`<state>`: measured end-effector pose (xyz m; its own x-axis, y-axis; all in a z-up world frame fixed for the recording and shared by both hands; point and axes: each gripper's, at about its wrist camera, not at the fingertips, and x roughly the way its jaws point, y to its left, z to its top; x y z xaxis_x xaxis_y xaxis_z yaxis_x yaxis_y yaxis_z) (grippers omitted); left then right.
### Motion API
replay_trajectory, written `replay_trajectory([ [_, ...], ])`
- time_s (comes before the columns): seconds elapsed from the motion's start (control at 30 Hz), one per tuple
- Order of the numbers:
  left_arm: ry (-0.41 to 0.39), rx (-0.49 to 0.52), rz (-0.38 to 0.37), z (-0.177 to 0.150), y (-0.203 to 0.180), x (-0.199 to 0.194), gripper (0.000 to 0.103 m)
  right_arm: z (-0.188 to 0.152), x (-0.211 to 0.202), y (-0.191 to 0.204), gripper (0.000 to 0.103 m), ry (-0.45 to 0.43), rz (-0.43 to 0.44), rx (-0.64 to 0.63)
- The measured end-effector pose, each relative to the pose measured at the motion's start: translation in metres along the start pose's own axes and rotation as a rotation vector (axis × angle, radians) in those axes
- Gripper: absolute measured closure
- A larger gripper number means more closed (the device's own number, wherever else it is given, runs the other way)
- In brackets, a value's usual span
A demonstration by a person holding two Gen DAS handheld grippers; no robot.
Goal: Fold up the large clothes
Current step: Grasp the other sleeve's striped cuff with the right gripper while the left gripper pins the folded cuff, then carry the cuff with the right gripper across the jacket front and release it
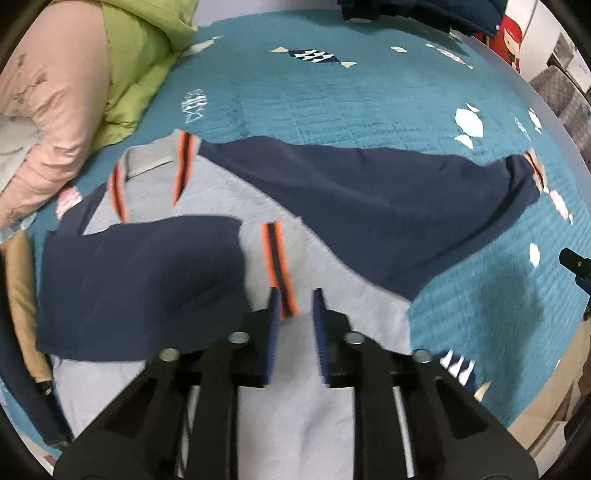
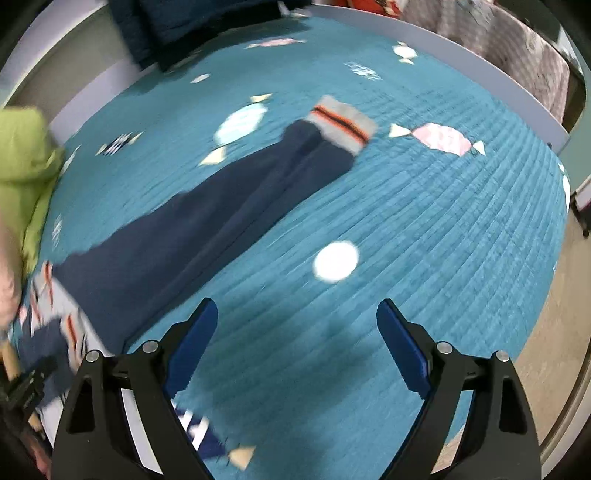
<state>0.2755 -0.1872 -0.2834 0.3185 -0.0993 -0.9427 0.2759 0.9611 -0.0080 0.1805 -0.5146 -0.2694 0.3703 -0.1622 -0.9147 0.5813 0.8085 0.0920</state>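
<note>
A grey sweatshirt (image 1: 236,199) with navy sleeves and orange-navy stripes lies on the teal bedspread (image 1: 332,96). One navy sleeve (image 1: 140,280) is folded across the grey body. The other navy sleeve (image 1: 369,206) stretches out to the right; it also shows in the right wrist view (image 2: 221,221), ending in a grey striped cuff (image 2: 340,123). My left gripper (image 1: 297,295) hovers over the grey body beside a striped band, jaws a little apart and empty. My right gripper (image 2: 297,306) is wide open and empty above the bare bedspread, to the right of the outstretched sleeve.
A green padded jacket (image 1: 140,62) and a pink garment (image 1: 55,110) lie at the bed's left. Dark blue clothing (image 2: 184,26) is piled at the far edge. The bed's pale rim (image 2: 461,55) curves along the right, with floor (image 2: 554,332) beyond.
</note>
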Motion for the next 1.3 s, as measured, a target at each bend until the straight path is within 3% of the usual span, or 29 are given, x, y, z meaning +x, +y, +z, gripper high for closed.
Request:
replay_trajectory([
  [0.13, 0.004, -0.018, -0.021, 0.018, 0.000, 0.016, 0.100, 0.034, 0.018, -0.022, 0.019, 0.004, 0.039, 0.059],
  [0.27, 0.024, -0.023, -0.021, 0.029, 0.000, 0.034, 0.100, 0.062, 0.041, -0.040, 0.024, 0.042, 0.077, 0.154],
  [0.47, 0.079, -0.036, -0.043, 0.037, 0.001, 0.072, 0.100, 0.093, 0.067, -0.041, 0.024, 0.066, 0.036, 0.176],
  [0.73, 0.050, -0.070, -0.068, 0.037, 0.012, 0.092, 0.100, 0.121, 0.110, -0.056, 0.026, 0.120, 0.172, 0.352],
  [0.77, 0.048, -0.081, -0.073, 0.037, 0.013, 0.093, 0.100, 0.123, 0.118, -0.055, 0.037, 0.142, 0.184, 0.362],
  [0.8, 0.044, -0.093, -0.079, 0.036, 0.014, 0.094, 0.100, 0.124, 0.123, -0.054, 0.059, 0.155, 0.174, 0.367],
  [0.87, 0.036, -0.092, -0.079, 0.036, 0.014, 0.094, 0.100, 0.123, 0.131, -0.051, 0.072, 0.157, 0.121, 0.353],
  [0.97, 0.032, -0.085, -0.070, 0.034, 0.013, 0.094, 0.100, 0.118, 0.115, -0.039, 0.090, 0.095, 0.112, 0.295],
  [1.03, 0.036, -0.098, -0.074, 0.036, 0.013, 0.094, 0.100, 0.113, 0.097, -0.033, 0.091, 0.047, 0.123, 0.274],
  [1.3, 0.052, -0.146, -0.108, 0.035, 0.020, 0.094, 0.100, 0.097, -0.014, 0.016, 0.092, -0.133, 0.306, 0.150],
])
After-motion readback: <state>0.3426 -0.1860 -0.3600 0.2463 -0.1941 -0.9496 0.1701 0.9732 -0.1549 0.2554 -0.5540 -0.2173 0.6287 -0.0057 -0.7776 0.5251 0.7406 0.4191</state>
